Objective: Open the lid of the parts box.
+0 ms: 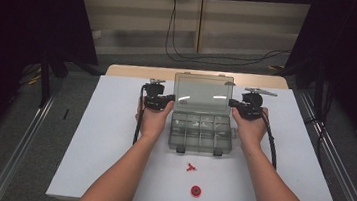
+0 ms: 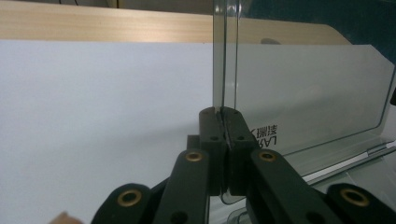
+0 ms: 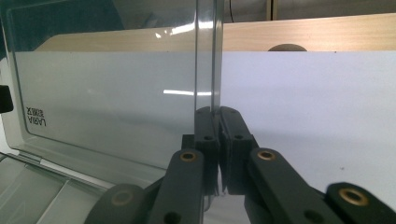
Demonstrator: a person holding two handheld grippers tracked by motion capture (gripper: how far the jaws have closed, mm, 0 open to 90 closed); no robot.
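A clear grey compartment box [image 1: 201,132] sits mid-table with its lid [image 1: 202,94] standing upright. My left gripper [image 1: 170,99] is shut on the lid's left edge [image 2: 225,70]; in the left gripper view [image 2: 225,114] both pads clamp the thin clear wall. My right gripper [image 1: 232,104] is shut on the lid's right edge [image 3: 208,60], pinched the same way in the right gripper view [image 3: 215,114]. Small parts lie in the box's compartments, too small to name.
A small red piece [image 1: 190,167] and a red round part [image 1: 196,190] lie on the white mat [image 1: 112,139] in front of the box. Wooden table edge [image 1: 134,70] runs behind the mat. Metal rails flank the table on both sides.
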